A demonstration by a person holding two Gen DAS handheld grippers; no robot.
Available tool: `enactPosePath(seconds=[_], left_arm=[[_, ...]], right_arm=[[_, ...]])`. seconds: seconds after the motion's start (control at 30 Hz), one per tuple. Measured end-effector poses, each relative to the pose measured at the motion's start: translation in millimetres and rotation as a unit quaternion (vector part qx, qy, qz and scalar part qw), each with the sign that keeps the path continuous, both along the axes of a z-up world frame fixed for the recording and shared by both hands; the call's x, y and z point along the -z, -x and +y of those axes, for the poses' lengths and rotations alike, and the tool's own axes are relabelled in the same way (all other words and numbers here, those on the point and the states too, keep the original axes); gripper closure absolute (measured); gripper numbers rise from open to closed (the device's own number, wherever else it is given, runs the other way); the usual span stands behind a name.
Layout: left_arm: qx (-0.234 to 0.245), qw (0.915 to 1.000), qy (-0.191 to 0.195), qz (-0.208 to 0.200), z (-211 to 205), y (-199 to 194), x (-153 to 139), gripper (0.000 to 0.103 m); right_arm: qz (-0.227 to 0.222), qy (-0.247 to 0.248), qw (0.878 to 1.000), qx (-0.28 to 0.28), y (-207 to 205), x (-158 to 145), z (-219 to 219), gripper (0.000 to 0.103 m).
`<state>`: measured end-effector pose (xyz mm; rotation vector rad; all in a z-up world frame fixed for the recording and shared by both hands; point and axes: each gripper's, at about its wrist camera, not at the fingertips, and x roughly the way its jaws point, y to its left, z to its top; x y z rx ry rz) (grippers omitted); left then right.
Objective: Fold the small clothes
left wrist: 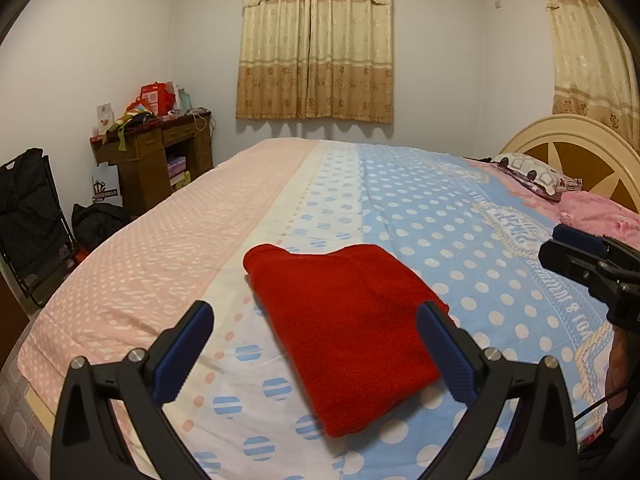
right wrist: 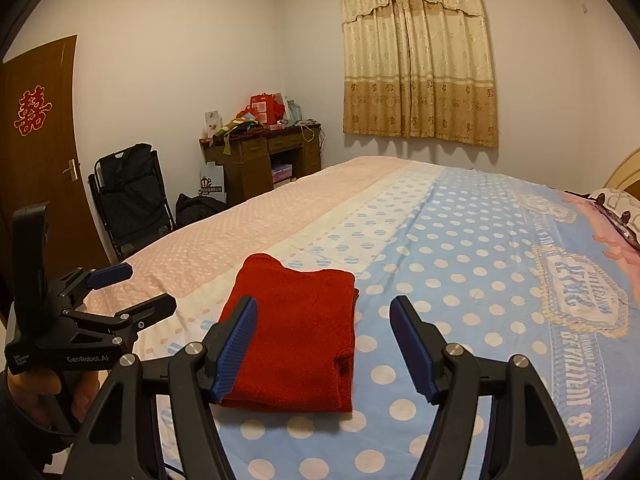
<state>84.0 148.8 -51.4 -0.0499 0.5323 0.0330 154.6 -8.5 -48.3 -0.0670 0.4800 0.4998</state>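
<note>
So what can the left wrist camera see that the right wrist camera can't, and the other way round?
Only the left wrist view shows the round headboard in full, a crumpled pink cloth by the pillow and a second curtain at the far right. Only the right wrist view shows the brown door with its red paper decoration. Both show the folded red garment lying on the dotted bedspread, the cluttered desk, the window curtain, and both grippers, left gripper and right gripper, open and empty.

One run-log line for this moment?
red garment folded, flat on bed | left tongs open, empty | right tongs open, empty
</note>
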Motion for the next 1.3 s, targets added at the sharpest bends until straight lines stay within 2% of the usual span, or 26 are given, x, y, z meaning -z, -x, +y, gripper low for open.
enactPosePath(seconds=[0.4,0.63,0.83,1.13,1.3], left_arm=[[-0.001,1.0,0.001,0.001,-1,0,0,0.0],[0.002,1.0,-0.003,-0.002,-1,2,-2,0.0],[0.002,0.9996,-0.028,0.0,-5,3,-8,0.0],[-0.001,0.9995,-0.024,-0.02,-3,8,-20,0.0],[-0.01,0.9996,-0.022,-0.018,-1,6,-19,0.0]], right_arm=[[-0.001,-0.001,1.0,-0.002,4,0,-1,0.034],[-0.014,-0.01,1.0,0.003,9,-5,-4,0.034],[-0.024,-0.014,1.0,0.007,12,-8,-4,0.034],[-0.053,-0.012,0.998,0.0,25,-18,0,0.033],[-0.056,-0.007,0.998,-0.005,27,-17,3,0.033]])
